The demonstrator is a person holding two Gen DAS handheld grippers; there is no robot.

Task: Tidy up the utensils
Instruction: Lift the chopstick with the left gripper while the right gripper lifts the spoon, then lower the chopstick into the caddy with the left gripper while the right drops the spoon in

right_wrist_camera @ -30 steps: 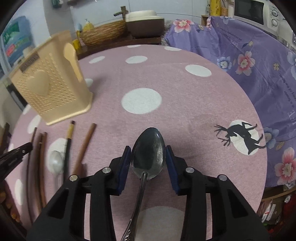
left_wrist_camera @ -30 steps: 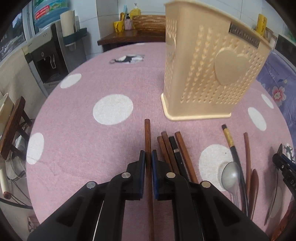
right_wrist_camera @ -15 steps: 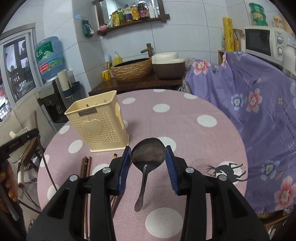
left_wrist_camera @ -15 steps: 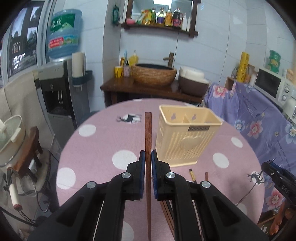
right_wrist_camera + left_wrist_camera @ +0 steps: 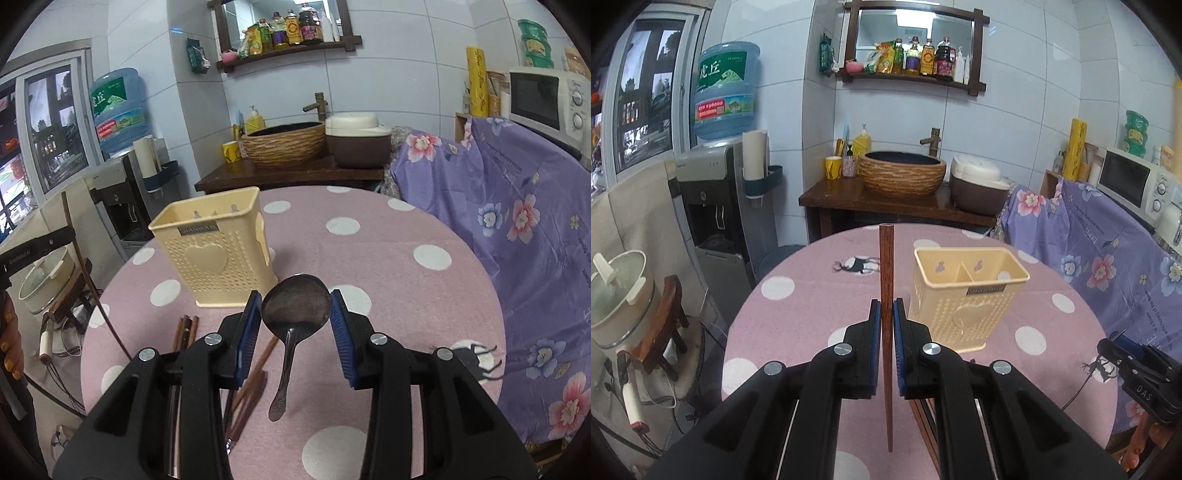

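Clamped in my left gripper [image 5: 886, 314] is a dark wooden chopstick [image 5: 885, 280], held upright between the blue pads, its blunt end above the fingers and its thin end hanging below them, clear of the table [image 5: 798, 306]. My right gripper [image 5: 295, 314] pinches a metal spoon [image 5: 295, 306] by the two edges of its bowl, so the bowl faces the camera and the handle dangles down toward the pink dotted cloth.

Both tools are lifted off the table. On it stands the cream utensil holder [image 5: 967, 295], upright, with a heart on its front and a divider splitting it into two compartments; from the left wrist view it sits just to the right of my chopstick. In front of the holder, on the cloth, lie the remaining chopsticks [image 5: 184, 328], a bundle of brown ones side by side, with more wooden handles partly hidden beneath my right gripper.
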